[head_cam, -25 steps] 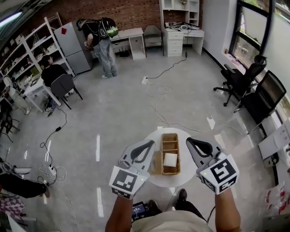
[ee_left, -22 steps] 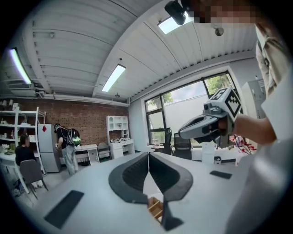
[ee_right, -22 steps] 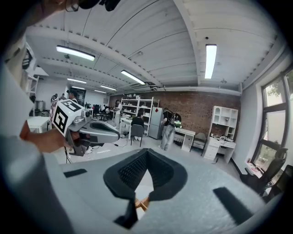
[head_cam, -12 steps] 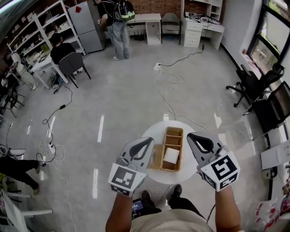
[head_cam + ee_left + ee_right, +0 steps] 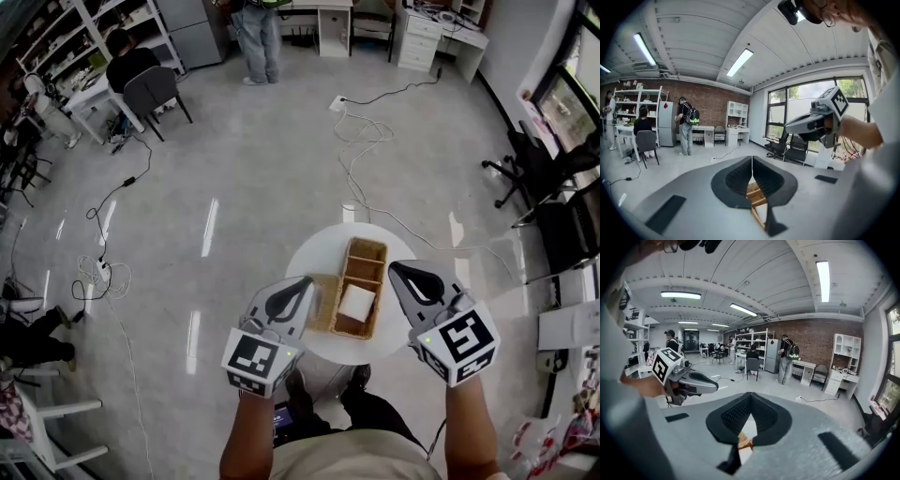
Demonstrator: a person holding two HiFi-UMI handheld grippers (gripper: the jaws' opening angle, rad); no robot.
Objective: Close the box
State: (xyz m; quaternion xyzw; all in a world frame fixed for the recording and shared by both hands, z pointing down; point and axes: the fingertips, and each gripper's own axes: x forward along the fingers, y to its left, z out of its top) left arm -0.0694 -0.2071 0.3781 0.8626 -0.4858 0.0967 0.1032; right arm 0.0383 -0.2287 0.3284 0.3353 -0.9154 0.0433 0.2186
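Left gripper (image 5: 303, 282) and right gripper (image 5: 399, 268) are hovering, both with jaws pressed together and pinching nothing. Each gripper view is showing only a sliver of the wicker box (image 5: 361, 272) behind its jaws. The box is sitting open on the round table (image 5: 305, 255) between the grippers, with a white block (image 5: 357, 302) lying in its near compartment. The lid (image 5: 325, 298) is lying flat alongside, partly hidden by the left gripper.

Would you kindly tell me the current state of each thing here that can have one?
Rectangular woven wicker box: open, uncovered.
Flat wicker lid: folded out at the box's left.
White square packet: lying inside the box's near compartment.
Left gripper: shut, empty.
Right gripper: shut, empty.
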